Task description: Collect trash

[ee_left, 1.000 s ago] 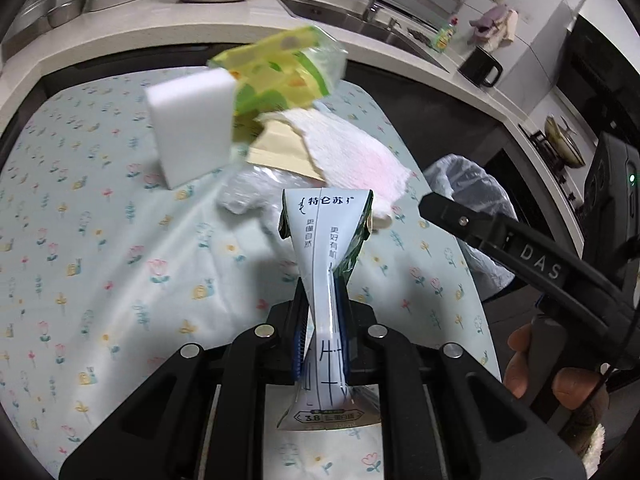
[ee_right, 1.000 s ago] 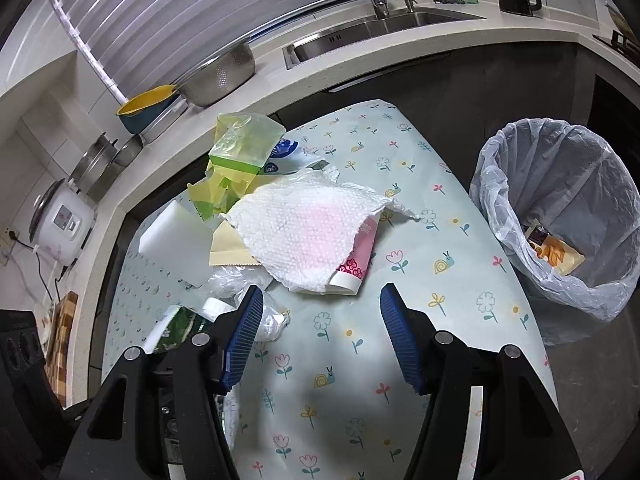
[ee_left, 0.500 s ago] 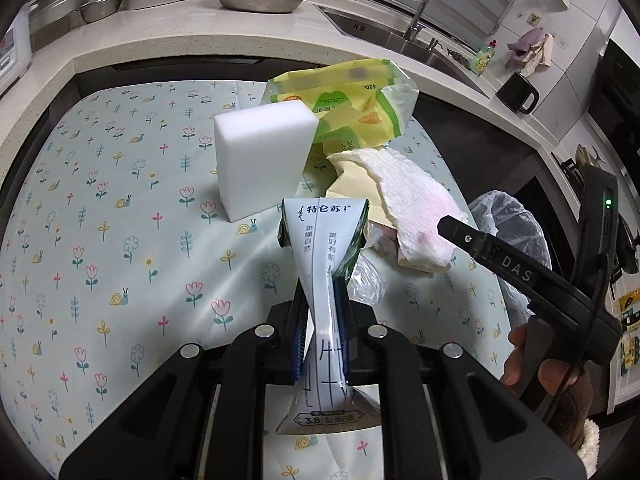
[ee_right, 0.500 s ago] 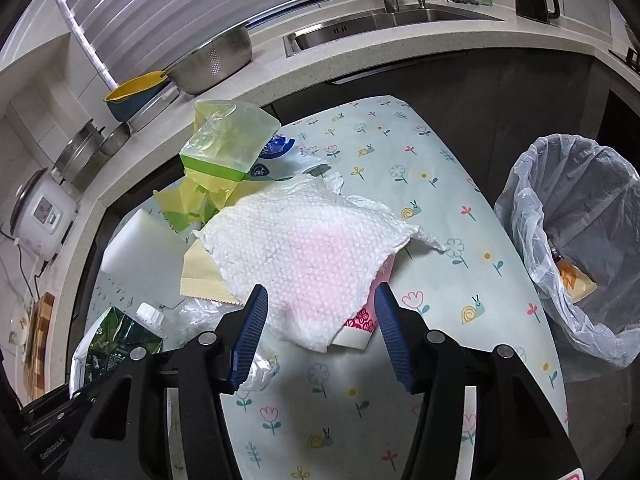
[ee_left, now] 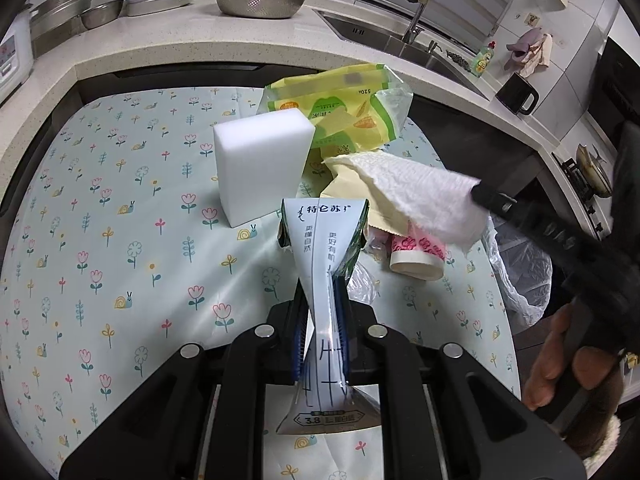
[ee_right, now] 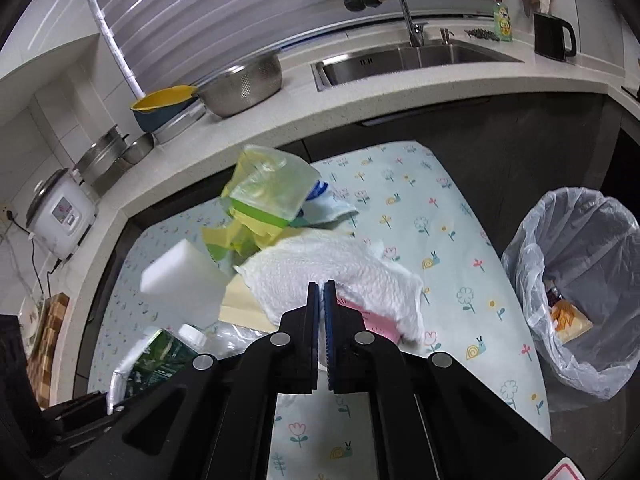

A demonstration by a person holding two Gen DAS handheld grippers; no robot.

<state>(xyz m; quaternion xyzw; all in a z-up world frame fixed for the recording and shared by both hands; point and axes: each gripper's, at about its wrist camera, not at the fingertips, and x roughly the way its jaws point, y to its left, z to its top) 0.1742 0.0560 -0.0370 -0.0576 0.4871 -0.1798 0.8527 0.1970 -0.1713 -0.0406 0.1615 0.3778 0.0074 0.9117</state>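
White sponge block [ee_left: 262,168]: upright on the floral tablecloth [ee_left: 100,216], untouched.
Left gripper [ee_left: 322,320]: jaws pinching the flattened milk carton [ee_left: 324,264], carried above the table.
Right gripper [ee_right: 321,292]: jaws, spread a moment ago, have just closed on the paper towel [ee_right: 340,276], lifting its edge.
Bin [ee_right: 576,280]: lined, right of table; both pieces look ready for it.

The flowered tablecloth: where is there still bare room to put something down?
The wide stretch of tablecloth left of the white sponge block is bare, as is the strip between the paper towel and the lined bin. Behind the block, wrappers crowd together.
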